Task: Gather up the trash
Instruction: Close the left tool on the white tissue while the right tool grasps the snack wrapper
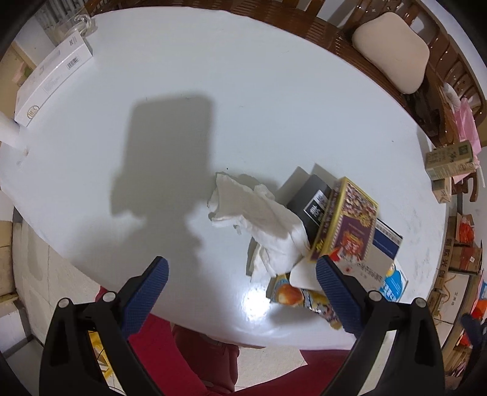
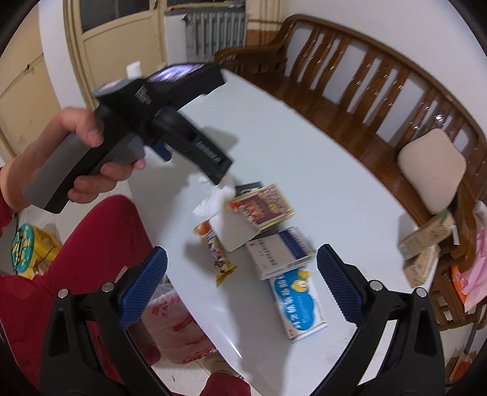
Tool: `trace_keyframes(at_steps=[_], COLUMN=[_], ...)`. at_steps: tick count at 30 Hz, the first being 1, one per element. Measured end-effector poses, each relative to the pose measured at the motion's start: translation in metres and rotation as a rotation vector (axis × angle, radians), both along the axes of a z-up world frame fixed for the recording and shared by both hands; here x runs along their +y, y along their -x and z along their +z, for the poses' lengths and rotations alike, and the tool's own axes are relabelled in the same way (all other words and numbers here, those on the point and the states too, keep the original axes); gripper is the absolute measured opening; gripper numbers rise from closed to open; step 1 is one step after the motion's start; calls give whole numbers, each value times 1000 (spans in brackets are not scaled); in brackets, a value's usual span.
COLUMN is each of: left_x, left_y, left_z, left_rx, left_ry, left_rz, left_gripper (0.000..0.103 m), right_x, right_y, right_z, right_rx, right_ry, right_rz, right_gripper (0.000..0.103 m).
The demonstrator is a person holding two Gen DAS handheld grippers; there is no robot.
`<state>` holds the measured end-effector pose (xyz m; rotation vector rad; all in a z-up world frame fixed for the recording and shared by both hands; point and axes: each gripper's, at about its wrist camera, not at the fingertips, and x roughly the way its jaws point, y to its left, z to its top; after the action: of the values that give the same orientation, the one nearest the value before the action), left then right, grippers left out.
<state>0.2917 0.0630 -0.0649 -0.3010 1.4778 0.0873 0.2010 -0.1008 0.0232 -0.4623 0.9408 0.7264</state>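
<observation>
A pile of trash lies on the white round table (image 1: 213, 76): a crumpled white tissue (image 1: 258, 219), a purple and gold box (image 1: 347, 225), a black box (image 1: 313, 207), a snack wrapper (image 1: 301, 297) and blue and white boxes (image 1: 386, 243). My left gripper (image 1: 242, 274) is open and empty, just above the pile's near left side. In the right wrist view the same pile shows: the purple box (image 2: 261, 207), the wrapper (image 2: 216, 252), a blue cartoon box (image 2: 298, 304). My right gripper (image 2: 242, 272) is open and empty, above the table's near edge.
A long white box (image 1: 51, 79) and a glass jug (image 1: 73, 24) sit at the far left. A wooden bench (image 2: 365, 91) with a cushion (image 2: 432, 170) rings the table. Cartons (image 2: 426, 237) stand at the right edge. A pink plastic bag (image 2: 179, 329) lies below the table.
</observation>
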Motion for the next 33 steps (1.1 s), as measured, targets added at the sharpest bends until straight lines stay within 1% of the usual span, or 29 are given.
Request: trace_keyframes(at_steps=[5,12,17,18,19,21,24,25,26,27,28,31,33], left_x=[3,8,13,13,16,17,23,26,31,37,41,51,55], left_y=[-6,-10,-12,-12,-13,-14,-17,-17,-21,-20,-19,-18,-17], left_z=[-17,-34,-44,-45,-47,-48,-52,-52,-53,-52,-52,-55,-59], left_rx=[27,33,43,39,36,29,28,25,22,19,12,14,27], left_ry=[17,28,56,60,59,59,96,113,122,130,143,155,162], left_rz=[31,94,137,141,141,145,184,196,205,213,229,247,243], left_gripper=[95,95,95,95,95,95,95,95,95,95,95,92,88], right_x=[17,36,46,48,49,51,51,50,49,49,49,51,52], right_y=[-6,-13,-20,-22,-24,-29,-35,-37,-38,-38,-37,-37,-35], right_z=[-29,-67,-87,-91,-94,-103,-114,-117,-119,-121,-123,-129,-133], right_rx=[69,152,204,214,222,248,280,289,297,306,313,320,319], right_ry=[21,48,49,51,51,55,46,41,38,38,40,49,60], right_rz=[56,119,155,161,163,158,151,149,145,140,137,133,138], right_gripper=[96,96,96,94,91,90,89,84,73,69,67,67,67])
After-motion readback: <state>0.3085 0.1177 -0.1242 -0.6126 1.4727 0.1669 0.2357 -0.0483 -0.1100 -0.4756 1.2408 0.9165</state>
